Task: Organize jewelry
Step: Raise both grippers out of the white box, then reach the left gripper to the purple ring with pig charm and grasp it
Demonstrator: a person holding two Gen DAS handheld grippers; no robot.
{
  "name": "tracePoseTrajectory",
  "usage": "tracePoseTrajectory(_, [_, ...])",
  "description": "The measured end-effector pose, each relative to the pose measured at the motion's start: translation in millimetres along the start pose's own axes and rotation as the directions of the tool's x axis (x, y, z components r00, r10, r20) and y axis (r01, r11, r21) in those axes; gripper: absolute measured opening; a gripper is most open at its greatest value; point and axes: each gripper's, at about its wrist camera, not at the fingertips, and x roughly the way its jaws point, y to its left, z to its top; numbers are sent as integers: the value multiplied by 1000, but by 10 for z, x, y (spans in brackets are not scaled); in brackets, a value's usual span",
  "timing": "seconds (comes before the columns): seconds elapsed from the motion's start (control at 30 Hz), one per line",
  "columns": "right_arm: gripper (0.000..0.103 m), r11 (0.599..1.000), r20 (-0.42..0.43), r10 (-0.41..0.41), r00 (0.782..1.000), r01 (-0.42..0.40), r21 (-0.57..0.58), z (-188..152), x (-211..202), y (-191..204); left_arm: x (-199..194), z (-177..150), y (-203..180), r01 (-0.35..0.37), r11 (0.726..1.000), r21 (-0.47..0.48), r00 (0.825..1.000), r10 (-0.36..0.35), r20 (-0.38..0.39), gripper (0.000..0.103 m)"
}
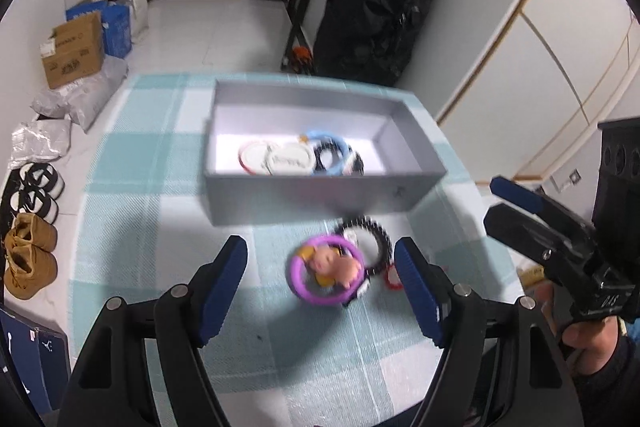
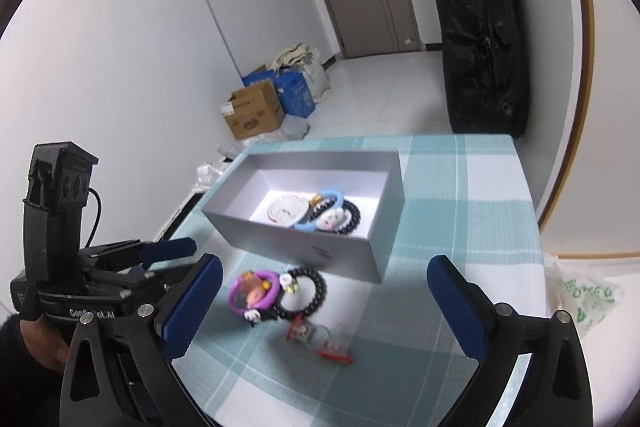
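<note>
item 1: grey box [image 1: 320, 193], open top, lies centre frame in both views on a tabletop [image 1: 140, 187] under a teal-and-white checked cloth. contents: white round piece [image 1: 256, 157], blue ring [image 1: 332, 151], dark beaded bracelet [image 2: 348, 215], grouped toward the middle of the box floor.

item 2: loose cluster on the cloth, just in front of the box's near wall. purple ring [image 1: 326, 275] carrying a pink figure charm; black beaded bracelet [image 1: 372, 239] touching it on the box side; small red piece [image 1: 392, 279] at the right edge of the cluster. motion blur hides finer detail.

item 3: left gripper [image 1: 322, 291], fingers spread wide, nothing held. the purple ring sits directly between the two fingers, slightly right of centre, and farther out along their line. the ring lies flat, so no long axis governs the approach.

item 4: right gripper [image 2: 324, 303], fingers spread wide, nothing held. the cluster lies left of centre in its gap, near the left finger.

judgement: the left gripper is better aligned with the purple ring; a short push forward and a close would likely take it, with the beaded bracelet at risk of being caught too.
</note>
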Motion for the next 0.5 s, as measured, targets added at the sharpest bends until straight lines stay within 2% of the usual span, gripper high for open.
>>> tracePoseTrajectory(0.3, [103,999,-31,6,999,-5,39,-83,-11,-88,232,-109,-28,-15,1000,11,996,16,-86,72])
tracePoseTrajectory(0.5, [103,999,-41,-3,999,5,46,-111,-26,-140,288,-96,-97,-21,999,40,995,25,-100,72])
